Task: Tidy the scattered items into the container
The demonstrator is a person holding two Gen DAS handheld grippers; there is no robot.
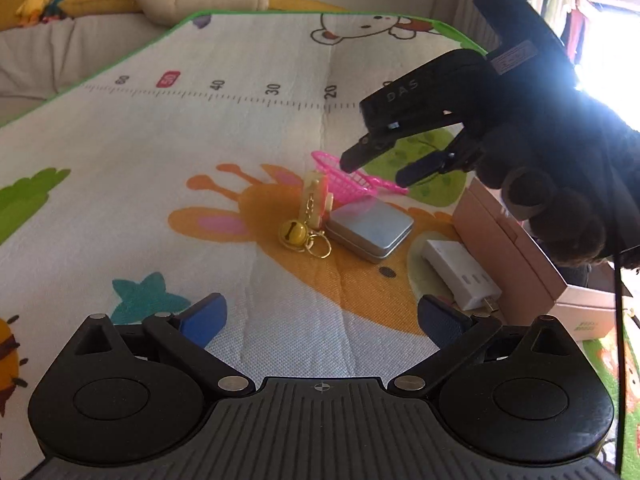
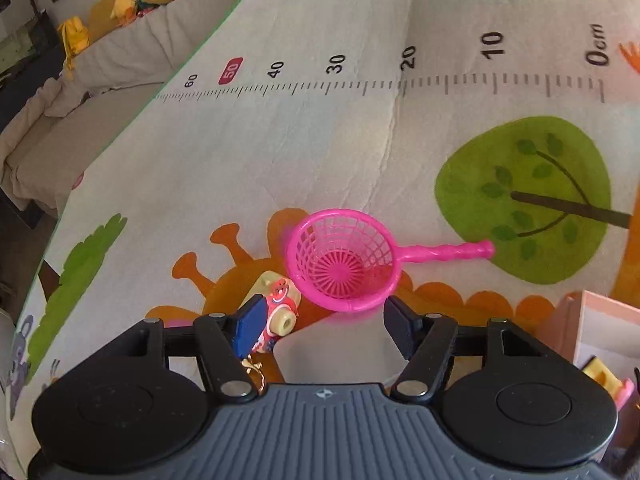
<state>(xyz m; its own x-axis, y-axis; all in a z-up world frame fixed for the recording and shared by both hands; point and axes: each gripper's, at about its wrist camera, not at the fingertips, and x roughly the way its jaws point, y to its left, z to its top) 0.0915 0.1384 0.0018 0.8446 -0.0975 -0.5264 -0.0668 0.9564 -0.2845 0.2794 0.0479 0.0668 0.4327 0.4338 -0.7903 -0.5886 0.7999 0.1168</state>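
1. My right gripper (image 2: 324, 326) stood with its jaws apart and nothing between the blue pads; in the left wrist view it (image 1: 374, 170) hung at centre right, above the clutter.
2. Just beyond its fingertips, at the centre of the right wrist frame, lay the pink plastic mesh scoop (image 2: 344, 260), handle pointing right.
3. Beside the left pad sat a small yellow-and-red toy camera keychain (image 2: 278, 304).
4. My left gripper (image 1: 320, 318) was also spread wide, empty, at the lower middle of its own frame.
5. Ahead of it I saw a gold bell (image 1: 293, 233) on the keychain, touching a flat silver metal tin (image 1: 370, 230).
6. To the right lay a white plastic charger block (image 1: 460, 272), just beside the pink cardboard box (image 1: 508, 248) at the right edge.
7. Everything rested on the cartoon-printed play mat (image 1: 160, 140).
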